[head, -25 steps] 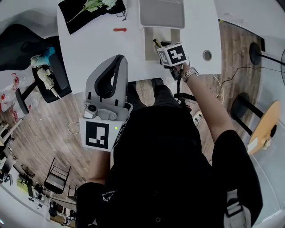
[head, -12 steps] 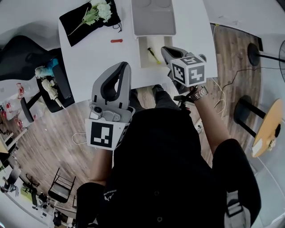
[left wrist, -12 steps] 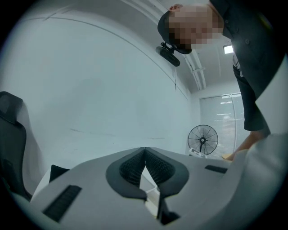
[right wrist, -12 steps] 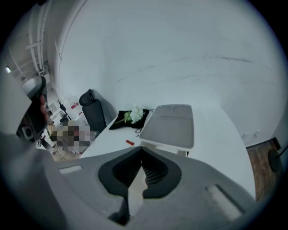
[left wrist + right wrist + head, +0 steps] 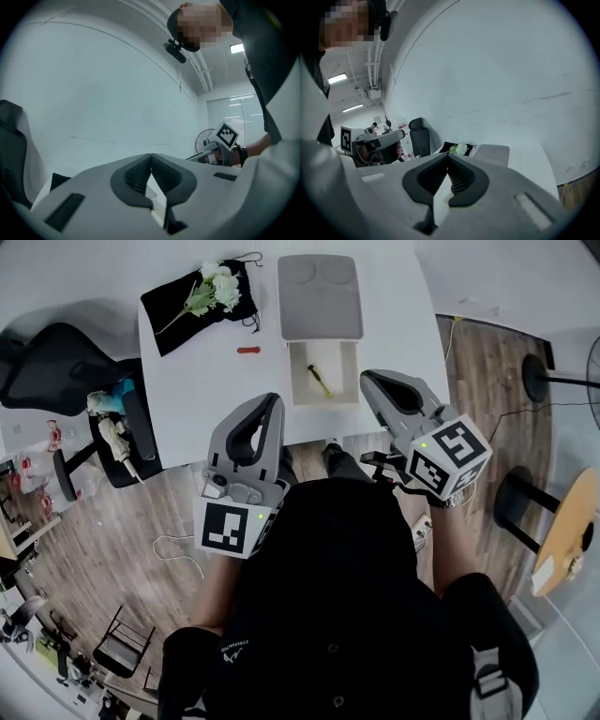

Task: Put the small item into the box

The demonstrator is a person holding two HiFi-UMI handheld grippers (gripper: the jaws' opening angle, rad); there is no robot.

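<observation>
Head view: right hand-held gripper has pulled back toward the body vs 1 s ago, when it sat at the box; jaws pressed together w/ nothing between, per its own view. Left hand-held gripper, alongside, is also closed and empty. Just ahead of the right tips the small item lies inside the box on the tabletop, so placement looks done, imo

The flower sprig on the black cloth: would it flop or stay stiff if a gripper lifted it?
Probably light: the flower sprig is a thin stem with a small white cluster. Gripped by the stem, the heavier blossom end would likely droop. The petals look easy to crush.
</observation>
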